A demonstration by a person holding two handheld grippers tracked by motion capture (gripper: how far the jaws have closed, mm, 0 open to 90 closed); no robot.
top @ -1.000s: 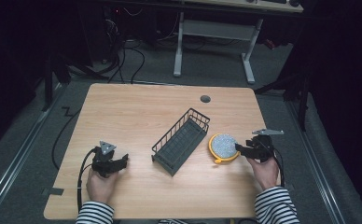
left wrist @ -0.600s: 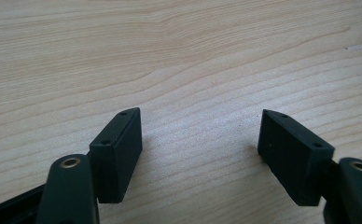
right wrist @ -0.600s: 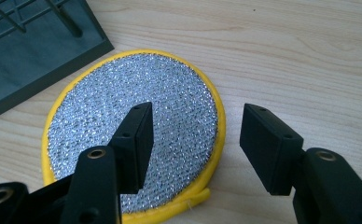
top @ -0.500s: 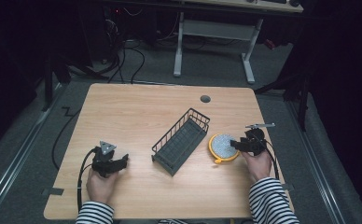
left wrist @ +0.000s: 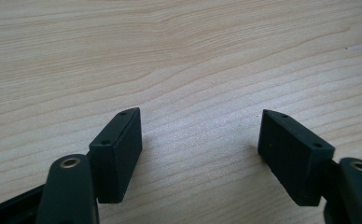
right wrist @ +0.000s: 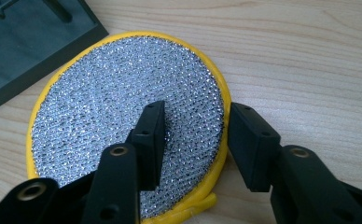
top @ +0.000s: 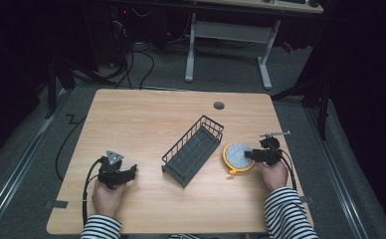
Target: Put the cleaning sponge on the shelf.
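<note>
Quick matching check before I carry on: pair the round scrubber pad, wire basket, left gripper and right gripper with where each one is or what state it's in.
1. scrubber pad
2. wire basket
3. left gripper
4. right gripper

a. jaws astride the pad's yellow edge, just been closing
b. open over bare wood
c. black, at the table's middle
d. silvery face, yellow rim, right of the basket

Pairs: 1-d, 2-c, 3-b, 4-a
</note>
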